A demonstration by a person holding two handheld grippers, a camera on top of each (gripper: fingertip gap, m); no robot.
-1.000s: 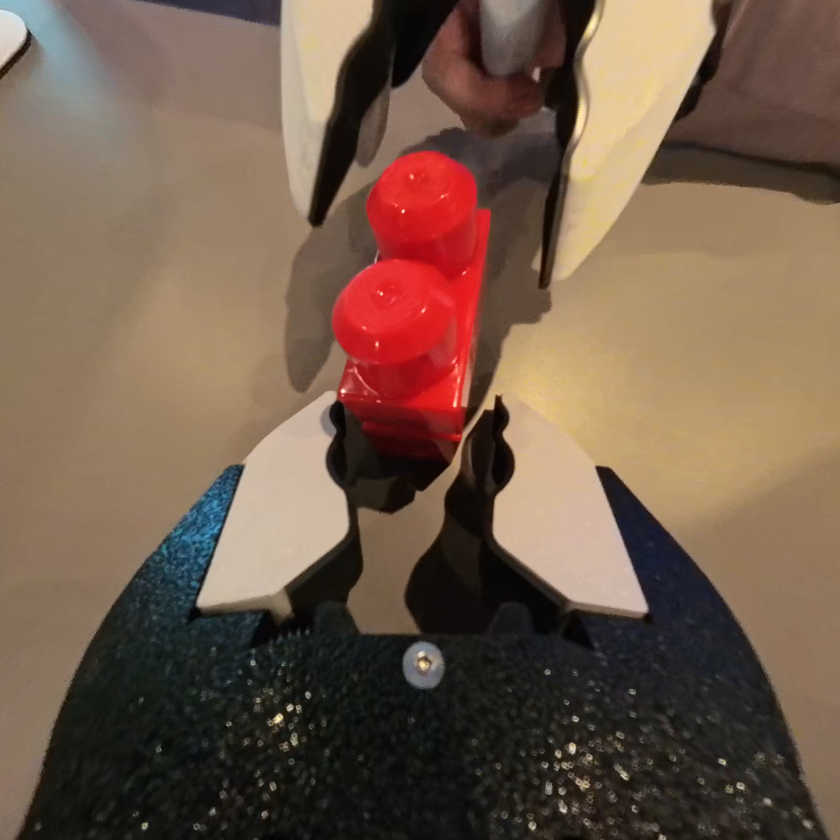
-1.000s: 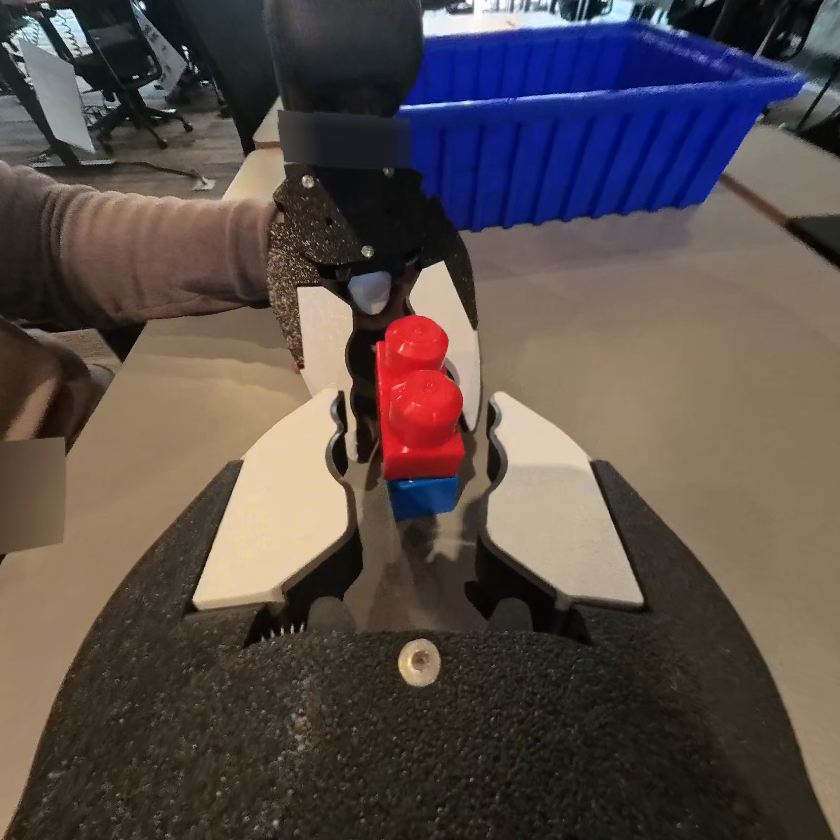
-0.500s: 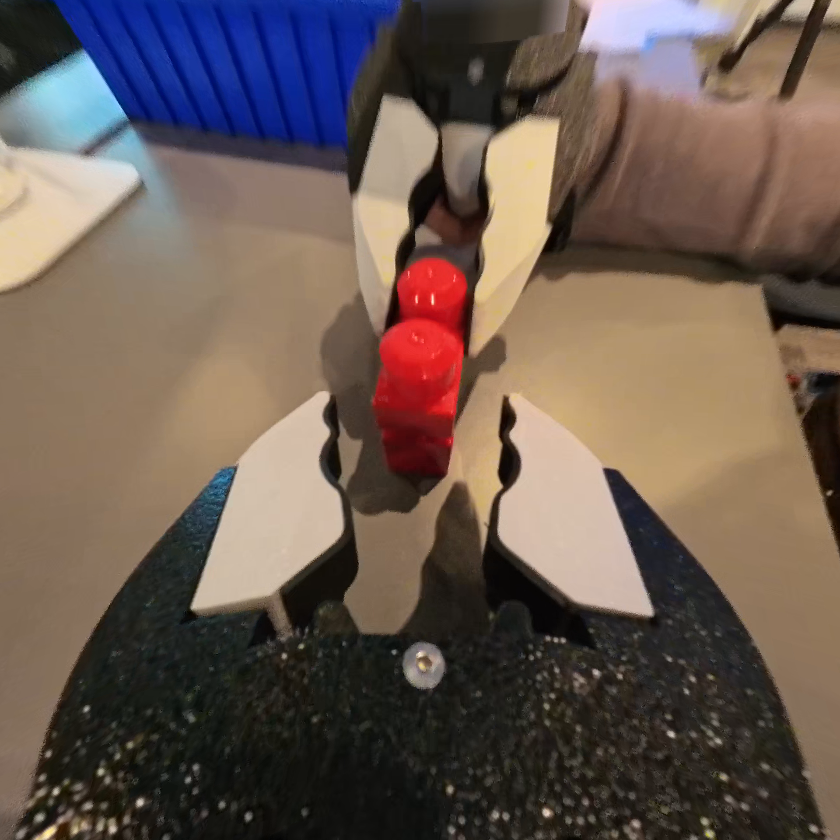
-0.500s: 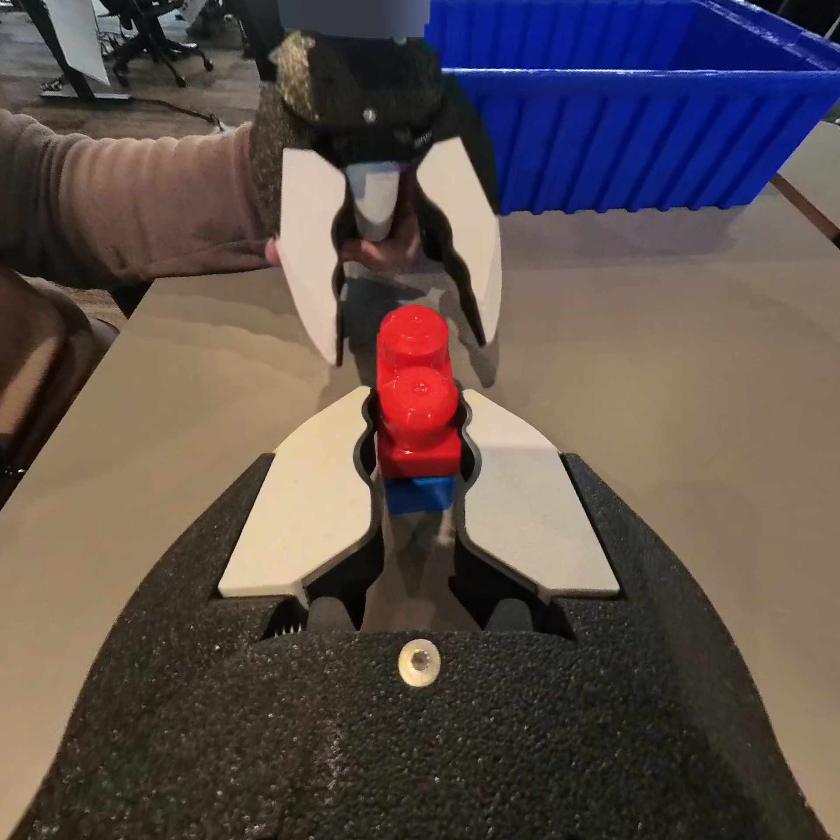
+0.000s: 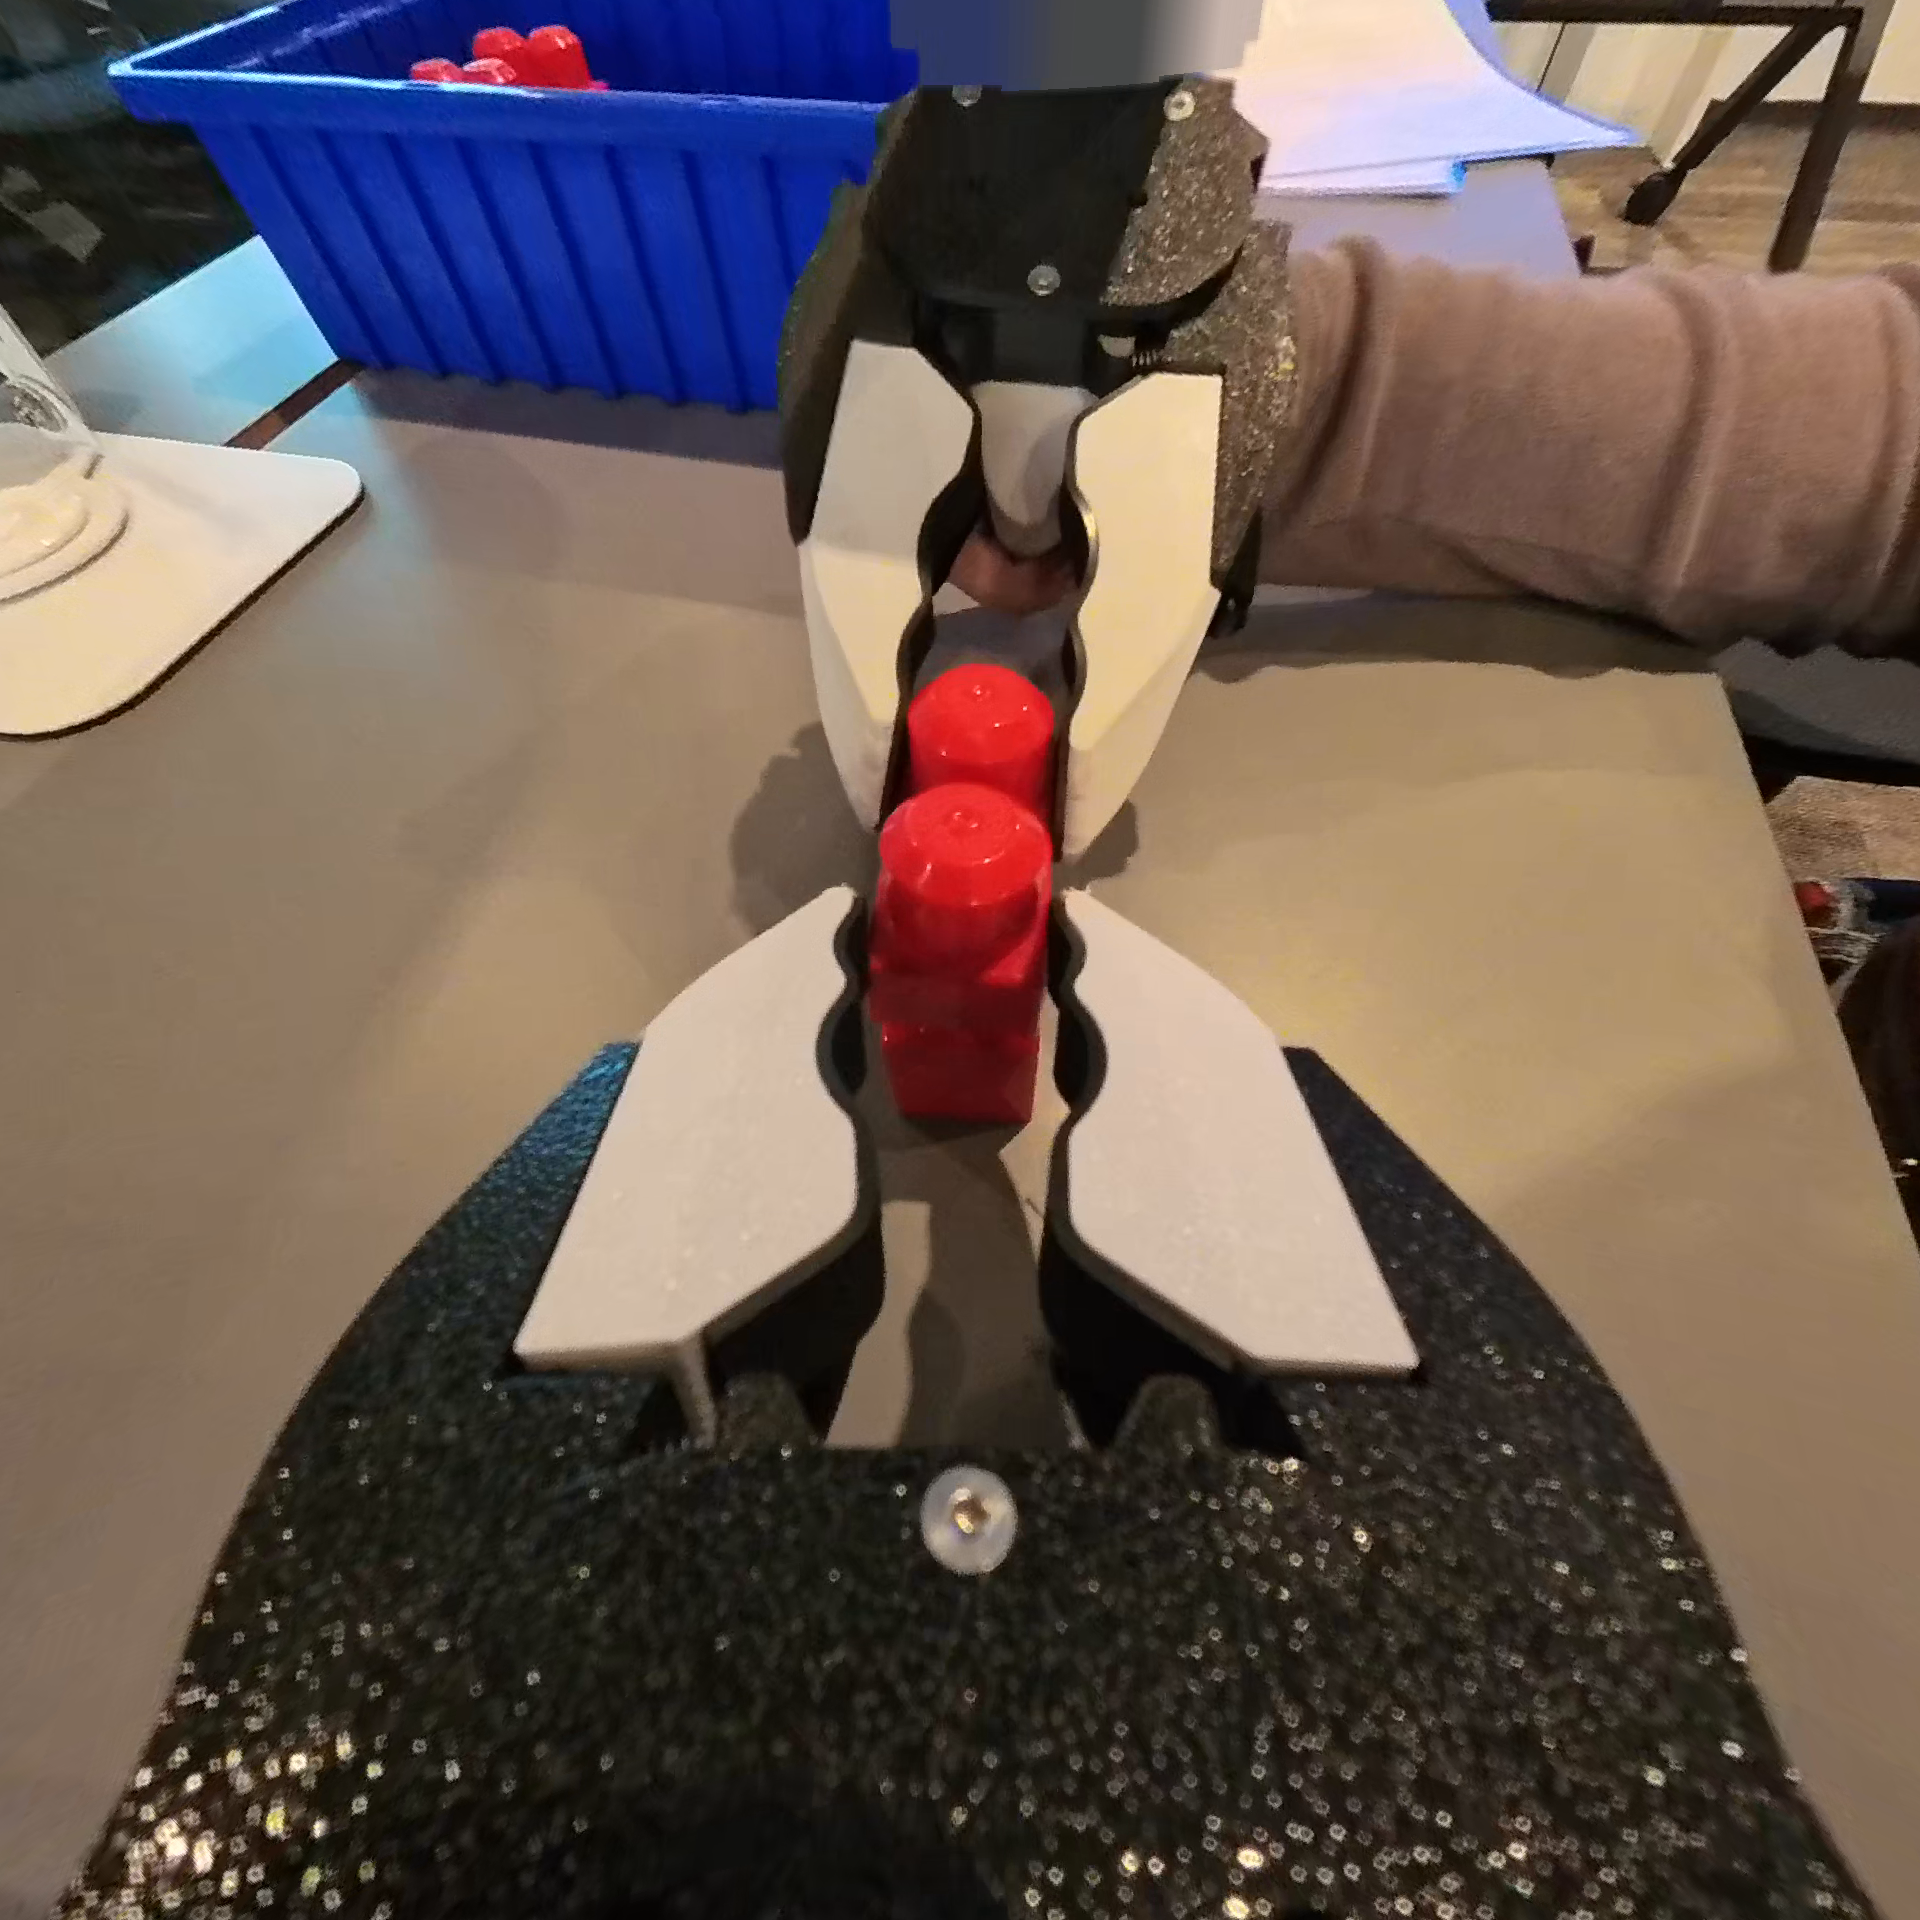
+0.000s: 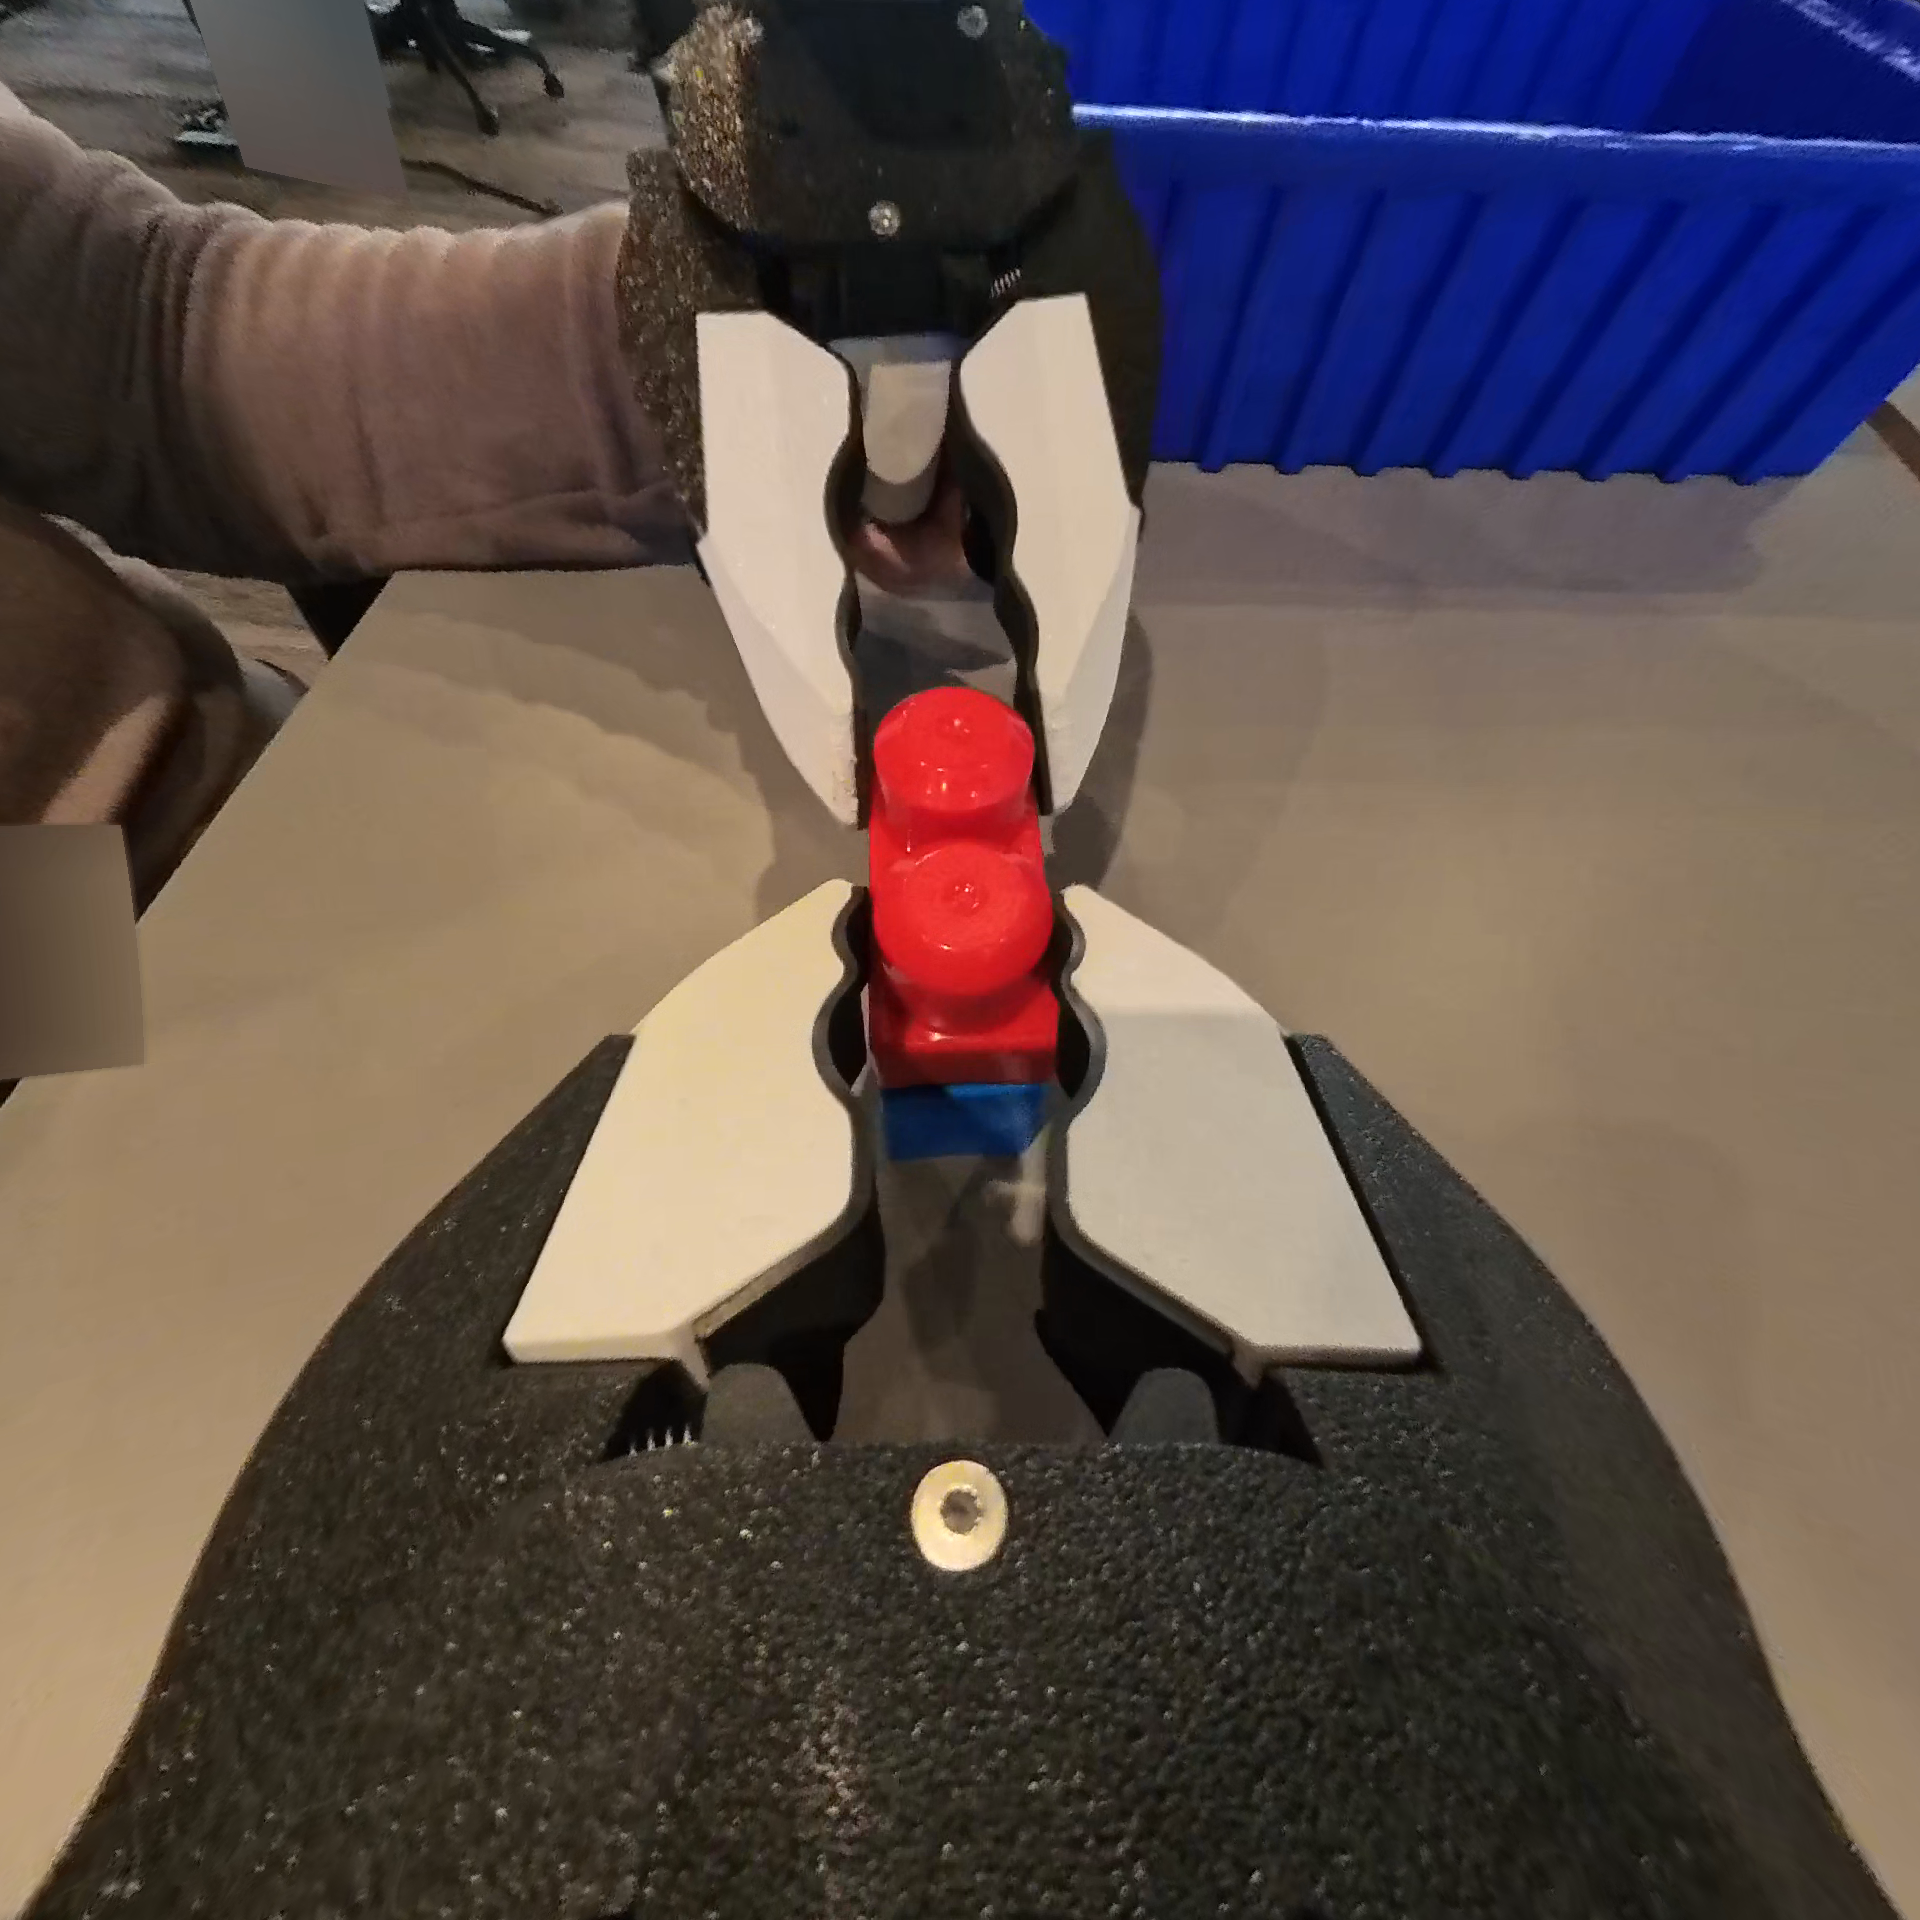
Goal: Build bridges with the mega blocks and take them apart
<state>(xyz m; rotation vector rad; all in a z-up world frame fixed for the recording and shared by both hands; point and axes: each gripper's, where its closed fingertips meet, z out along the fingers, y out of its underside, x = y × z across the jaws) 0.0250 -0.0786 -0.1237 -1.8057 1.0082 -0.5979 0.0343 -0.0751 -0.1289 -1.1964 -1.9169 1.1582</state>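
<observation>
A red two-stud block (image 5: 961, 935) tops a small stack on the grey table (image 5: 416, 935). Beneath it I see a second red block (image 5: 961, 1075) in the left wrist view and a blue block (image 6: 961, 1127) in the right wrist view. My left gripper (image 5: 956, 904) is shut on the near end of the red top block. My right gripper (image 5: 977, 821) faces it and is shut on the far end. In the right wrist view the right gripper (image 6: 958, 894) clamps the red block (image 6: 956, 935), with the left gripper (image 6: 954, 810) opposite. I cannot tell whether the stack touches the table.
A blue ribbed bin (image 5: 540, 239) stands at the back with red blocks (image 5: 520, 62) inside; it also shows in the right wrist view (image 6: 1507, 291). A white mat (image 5: 177, 582) with a clear glass (image 5: 31, 416) lies at the left. The table edge (image 5: 1766, 831) runs at the right. The grippers are tip to tip, or close to it.
The right gripper closed on the red block first. The left gripper, open a moment ago, has moved in and shut on the block's other end.
</observation>
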